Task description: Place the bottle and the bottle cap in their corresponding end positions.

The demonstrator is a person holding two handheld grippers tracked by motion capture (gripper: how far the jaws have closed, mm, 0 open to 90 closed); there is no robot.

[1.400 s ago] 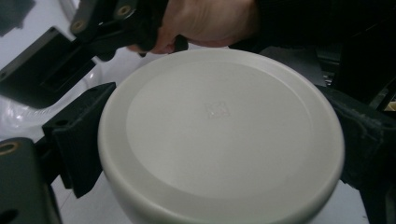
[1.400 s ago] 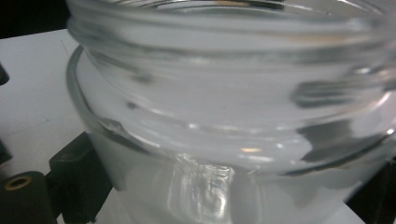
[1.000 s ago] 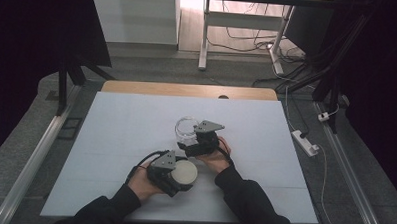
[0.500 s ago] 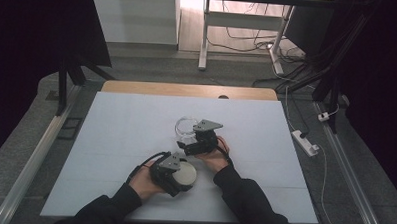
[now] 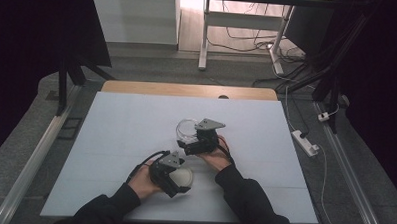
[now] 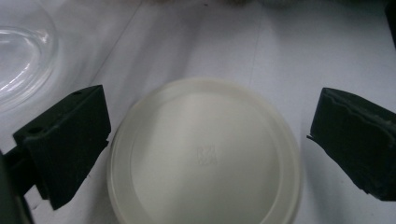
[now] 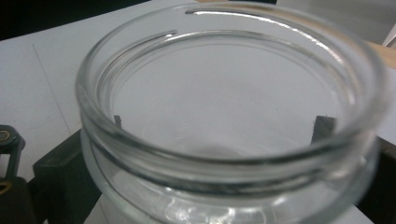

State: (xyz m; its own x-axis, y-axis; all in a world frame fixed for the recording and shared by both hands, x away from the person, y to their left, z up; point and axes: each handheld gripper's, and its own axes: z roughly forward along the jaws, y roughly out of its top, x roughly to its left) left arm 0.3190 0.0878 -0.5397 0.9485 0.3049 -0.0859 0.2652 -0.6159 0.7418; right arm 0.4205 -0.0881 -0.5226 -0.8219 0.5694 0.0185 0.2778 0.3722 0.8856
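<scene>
A clear, empty glass jar (image 7: 233, 116) is clasped by the right gripper (image 5: 188, 146); beside the jar, a cream lid (image 6: 203, 154) is straddled by the spread left gripper (image 5: 176, 184).

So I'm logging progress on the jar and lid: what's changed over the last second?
Little: the left gripper shifted slightly at the white lid, jaws open either side. The right gripper stays around the glass jar, which stands where it was.

Left tool (image 5: 180, 177) gapes wide; right tool (image 5: 189, 141) is clamped, forearms converging.
</scene>
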